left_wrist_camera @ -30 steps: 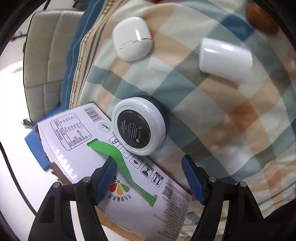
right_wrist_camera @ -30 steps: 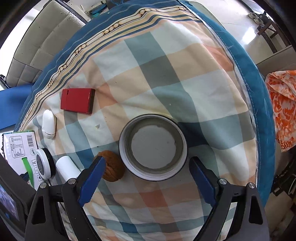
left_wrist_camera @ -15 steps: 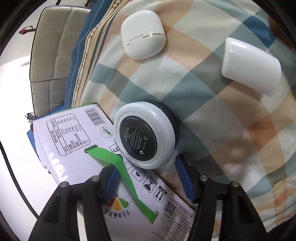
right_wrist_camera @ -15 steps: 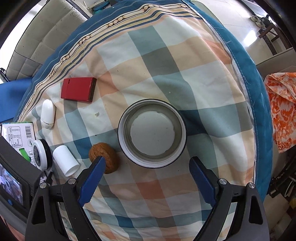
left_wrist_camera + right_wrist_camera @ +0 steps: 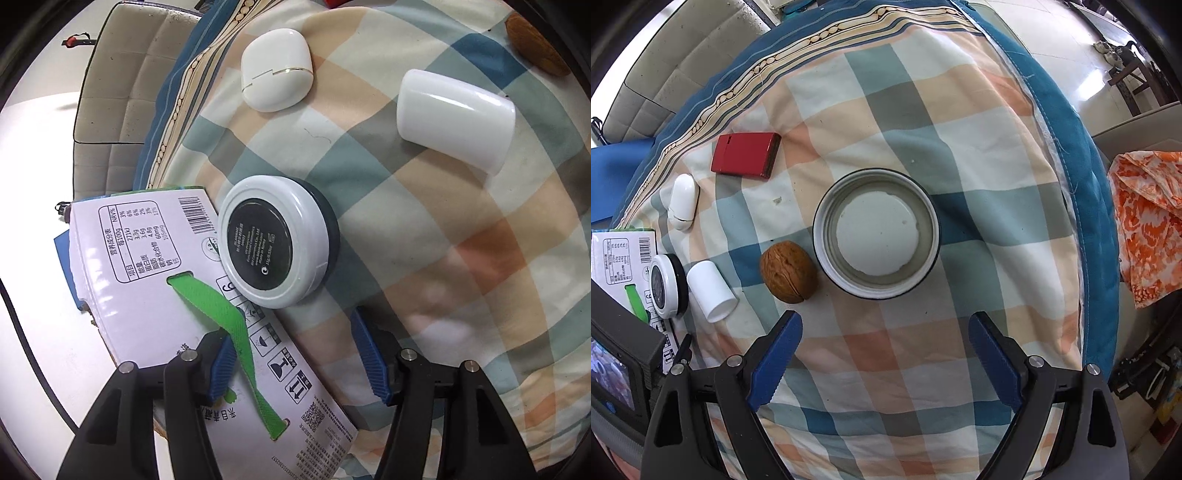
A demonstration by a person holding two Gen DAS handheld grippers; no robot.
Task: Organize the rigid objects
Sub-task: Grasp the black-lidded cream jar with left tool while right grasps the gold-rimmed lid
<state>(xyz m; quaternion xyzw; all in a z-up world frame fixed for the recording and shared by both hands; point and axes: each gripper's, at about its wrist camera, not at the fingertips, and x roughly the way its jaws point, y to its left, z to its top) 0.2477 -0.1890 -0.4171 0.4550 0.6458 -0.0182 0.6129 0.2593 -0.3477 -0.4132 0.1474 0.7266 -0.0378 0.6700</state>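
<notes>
Hovering just short of the round white tin (image 5: 275,242), the left gripper (image 5: 295,360) has its jaws partly spread with nothing pinched; they have just been opening a little after a narrowing. The tin lies ahead of the jaws and apart from them, its rim leaning on the edge of the printed carton (image 5: 147,266), whose green strap (image 5: 221,314) crosses in front of the left jaw. To do the grasp well, I judge the jaws must widen past the tin's width, stay clear of the strap, and close across its rim squarely, since the tilted lid could slip. Beyond it lie a white cap (image 5: 456,118) and a white earbud case (image 5: 275,70) on the checked cloth (image 5: 461,258).

The right gripper (image 5: 886,360) points down with jaws spread wide and empty. Ahead of them sits the open round container (image 5: 877,234), a walnut (image 5: 788,271) just beside it, a red case (image 5: 746,155) farther off.
</notes>
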